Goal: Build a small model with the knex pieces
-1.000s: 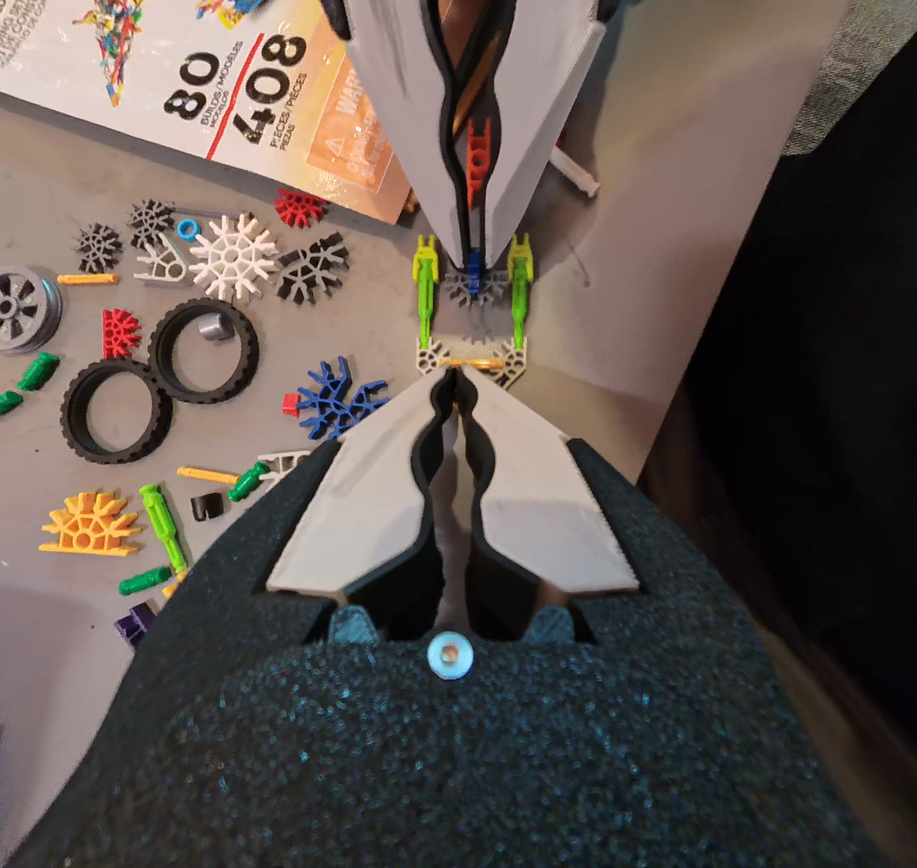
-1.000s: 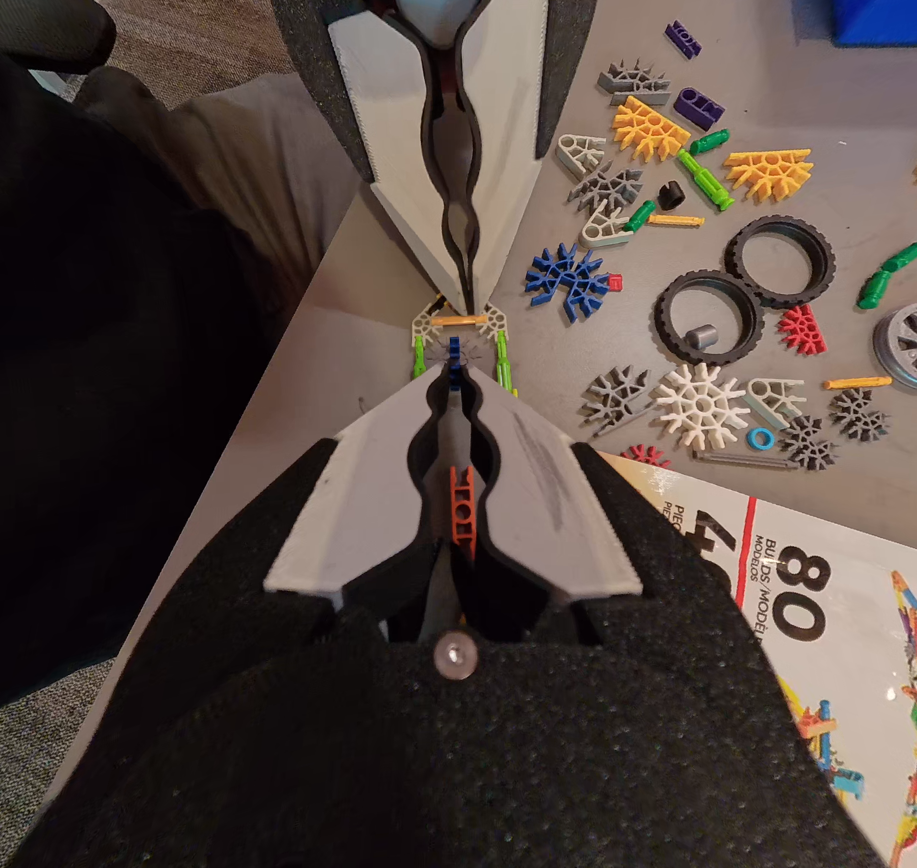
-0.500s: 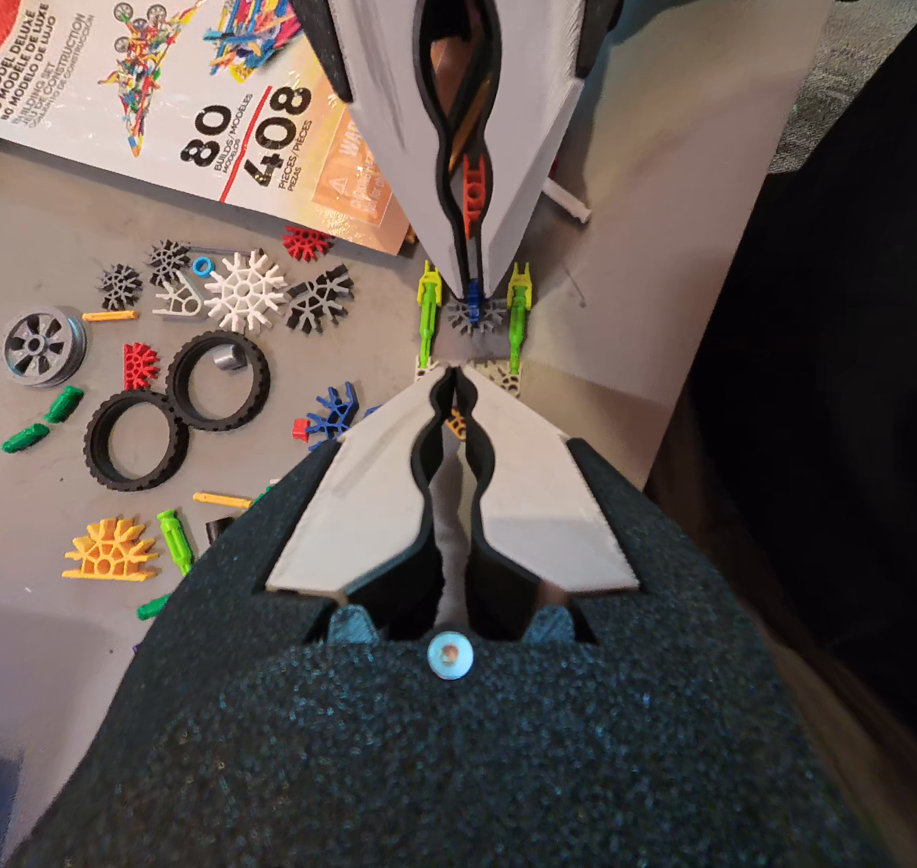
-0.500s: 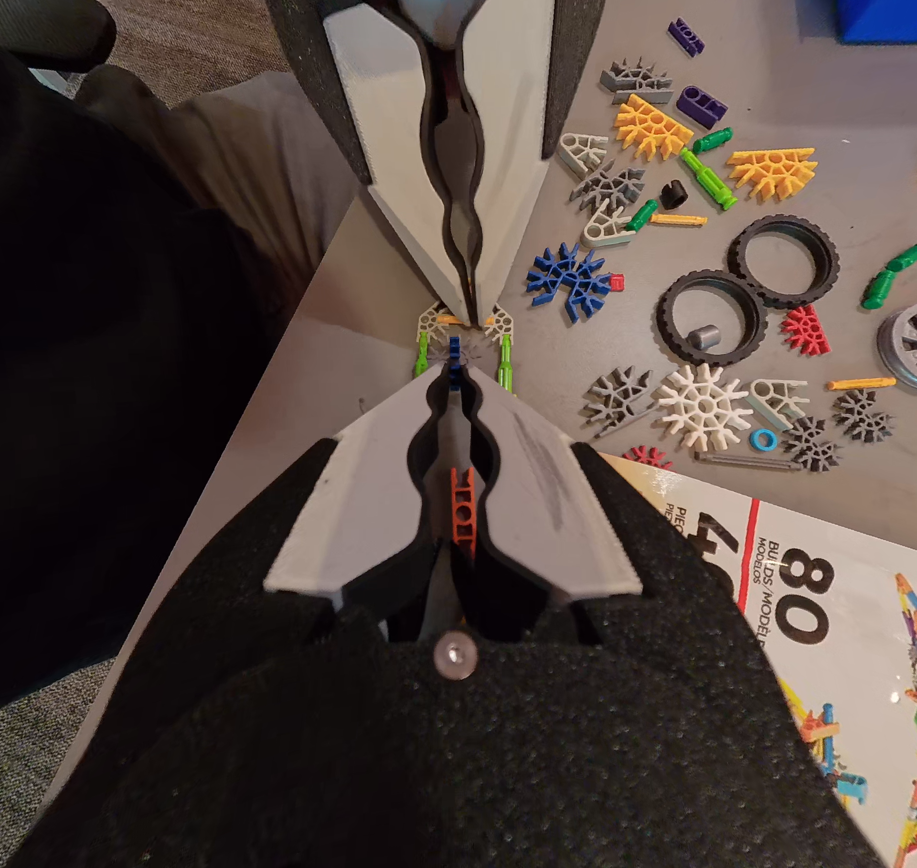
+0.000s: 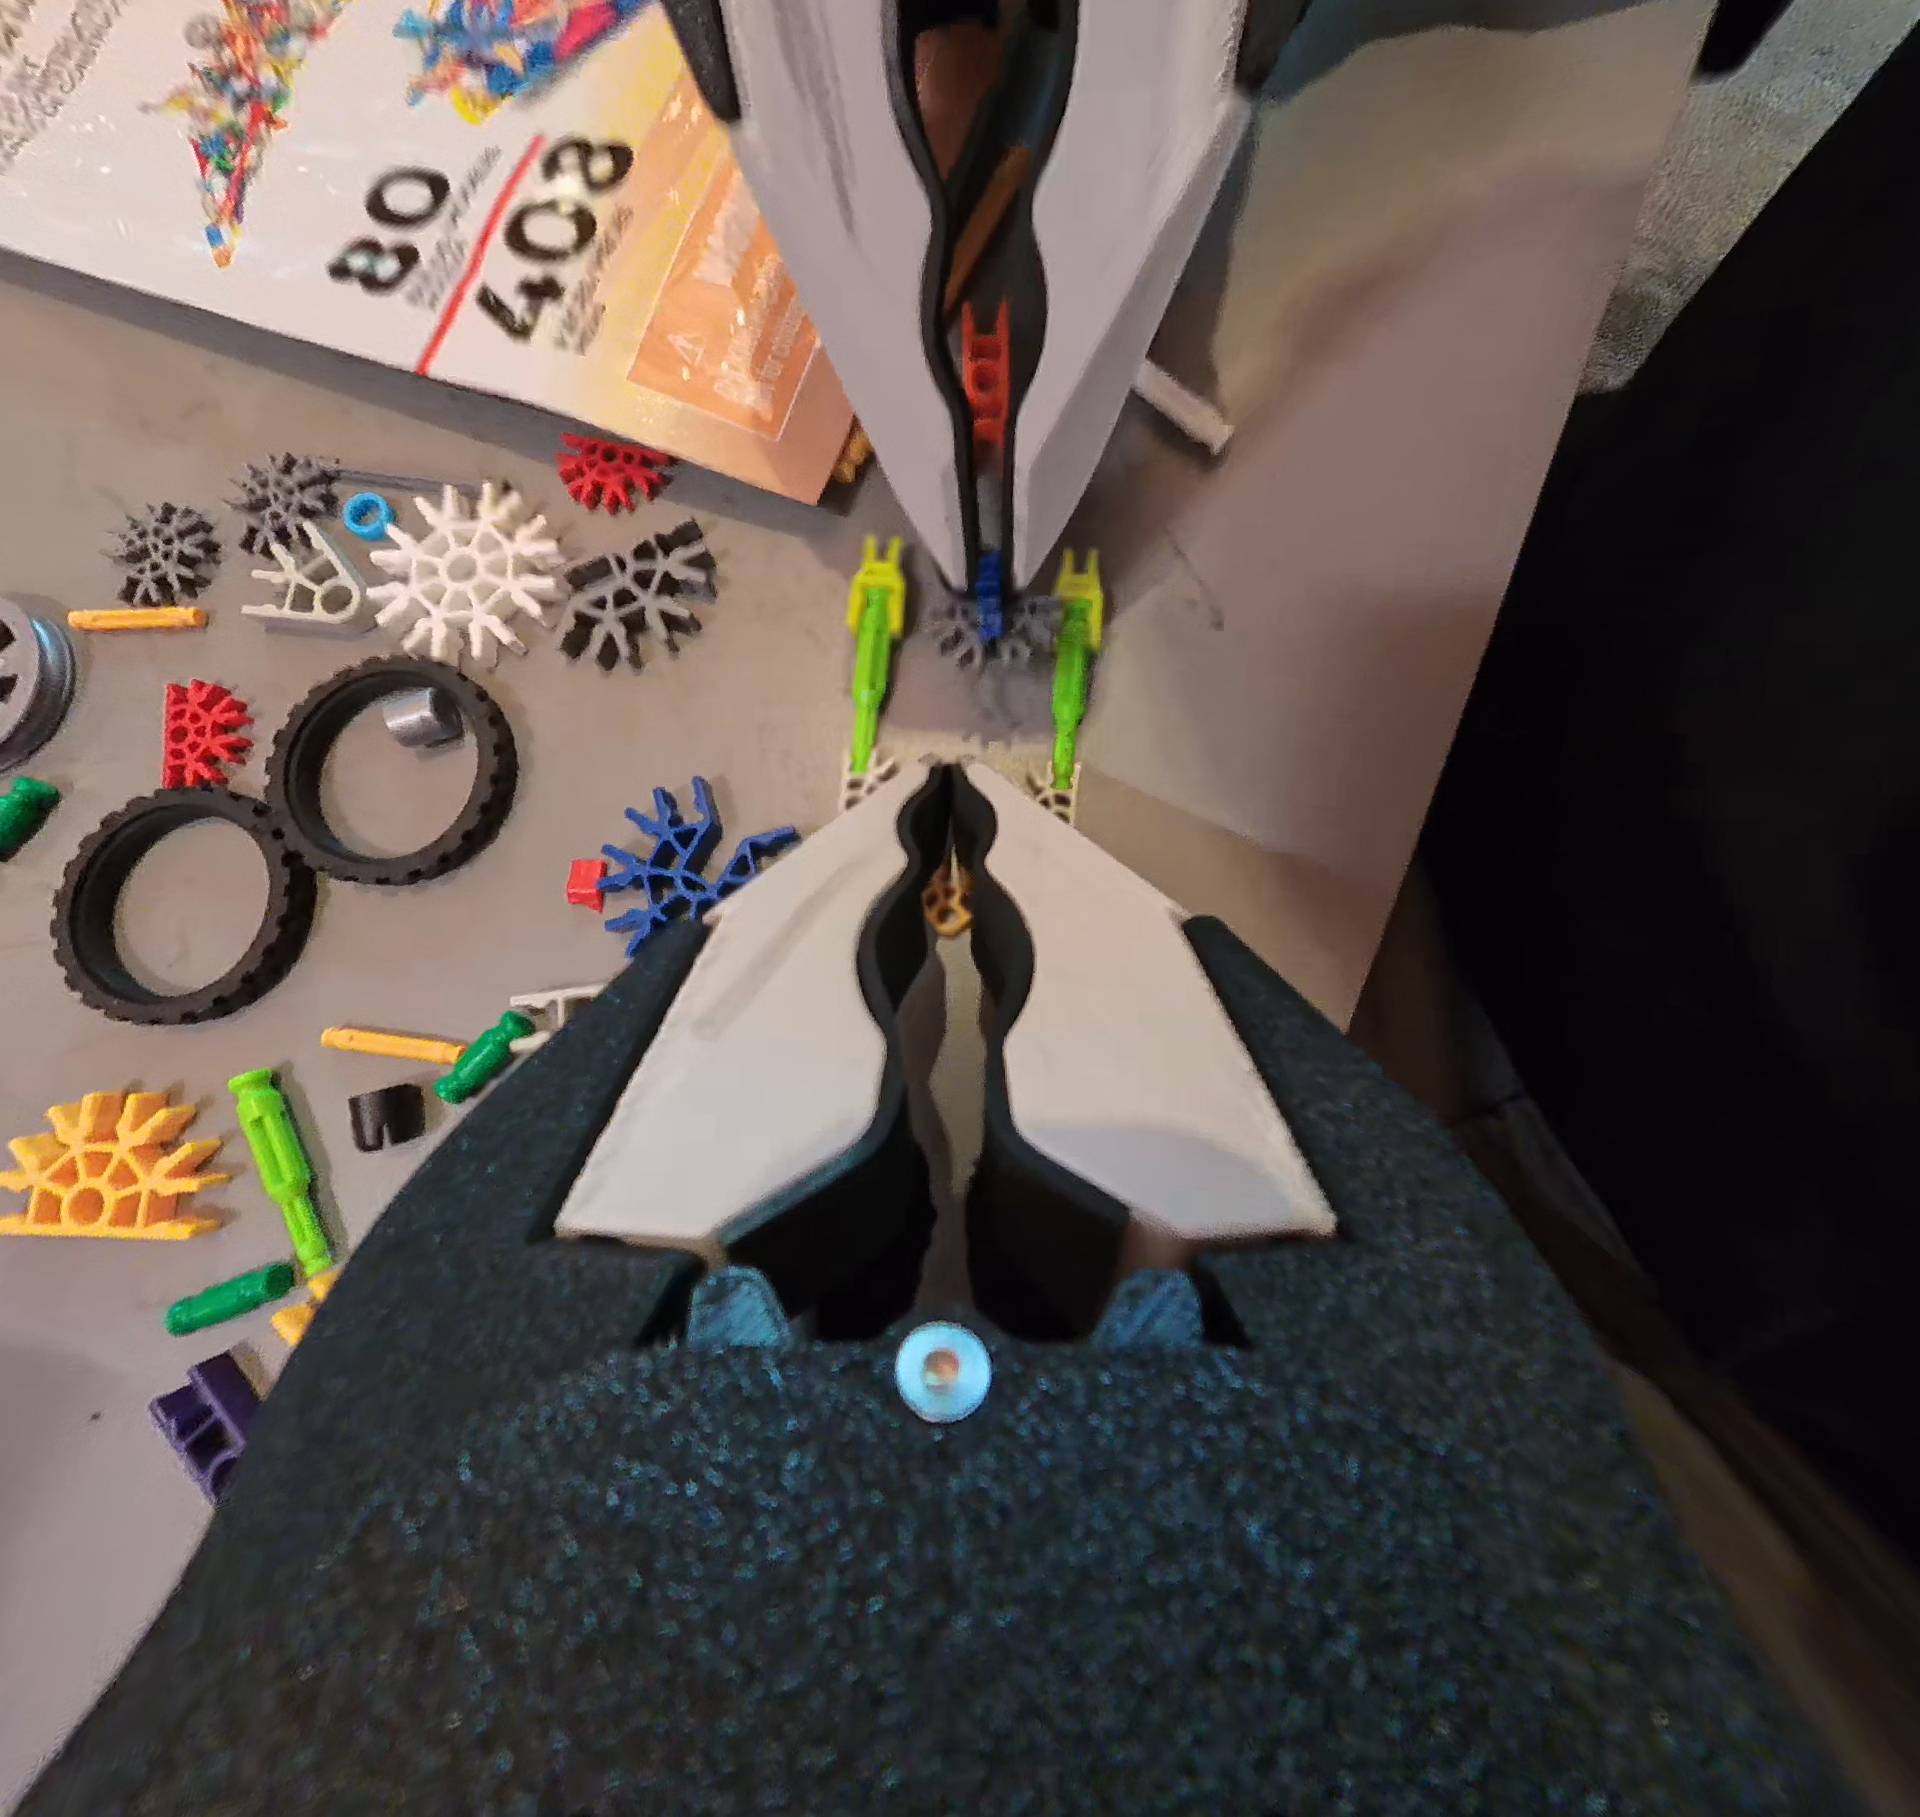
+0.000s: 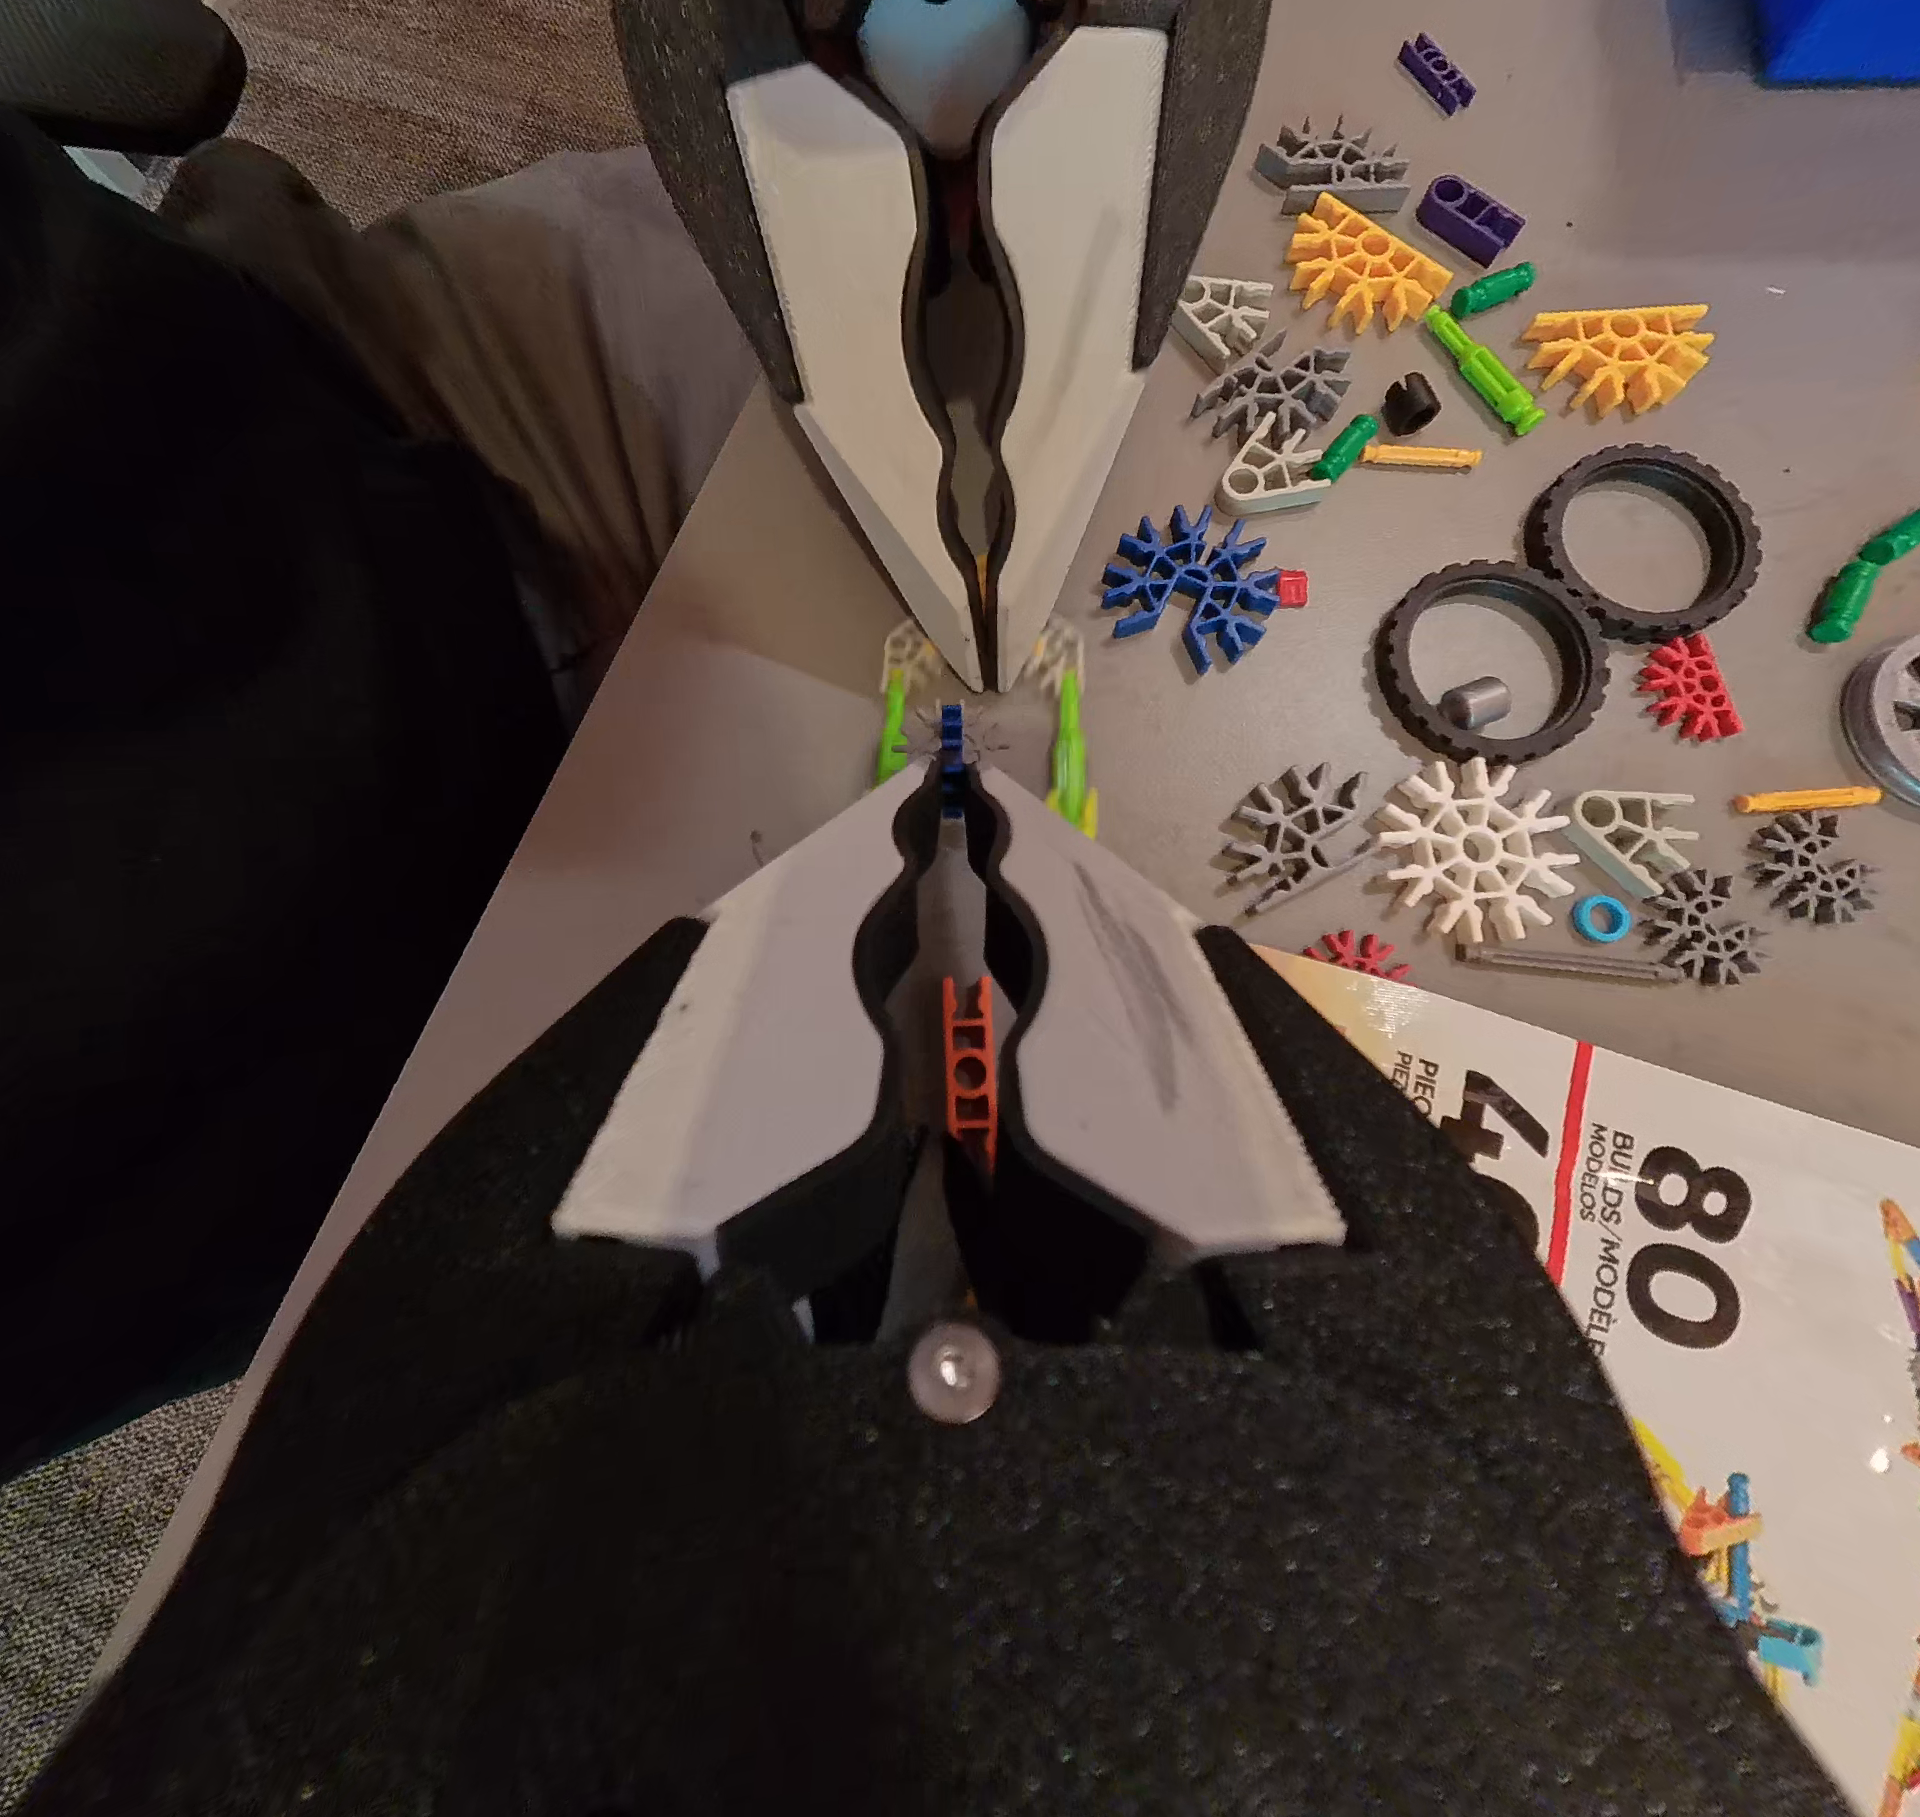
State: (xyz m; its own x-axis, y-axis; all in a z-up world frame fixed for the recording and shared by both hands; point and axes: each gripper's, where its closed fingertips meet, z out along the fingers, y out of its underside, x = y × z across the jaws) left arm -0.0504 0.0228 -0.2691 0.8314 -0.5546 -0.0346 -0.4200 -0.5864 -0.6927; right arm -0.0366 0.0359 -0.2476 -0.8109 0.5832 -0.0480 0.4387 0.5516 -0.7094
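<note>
A small frame of two green rods (image 5: 871,655) and pale corner connectors (image 5: 1058,793) lies near the grey table's edge. My left gripper (image 5: 948,778) is shut on the frame's near end, with a yellow piece (image 5: 948,900) showing between its fingers. My right gripper (image 6: 951,775) comes from the opposite side, shut on a blue rod (image 6: 951,728) with an orange-red piece (image 6: 971,1071) farther back between its fingers. The blue rod's tip meets a grey snowflake connector (image 5: 987,629) inside the frame. The two grippers' tips nearly touch.
Loose parts lie beside the frame: two black tyres (image 5: 395,770), a white snowflake connector (image 5: 462,572), a blue connector (image 6: 1195,588), yellow fans (image 6: 1621,354). A printed box (image 6: 1714,1300) lies flat. The table edge (image 5: 1382,884) runs close by the frame. My two grippers' fingertips are within a few centimetres of each other. Between my left fingertips and the blue connector (image 6: 1195,588) there is roughly 5 cm. It is also in sight in the left wrist view (image 5: 693,872).
My left gripper has moved forward over the frame's yellow rod, which is now hidden under its tips. The two grippers have drawn closer. The right gripper still holds the blue rod.
</note>
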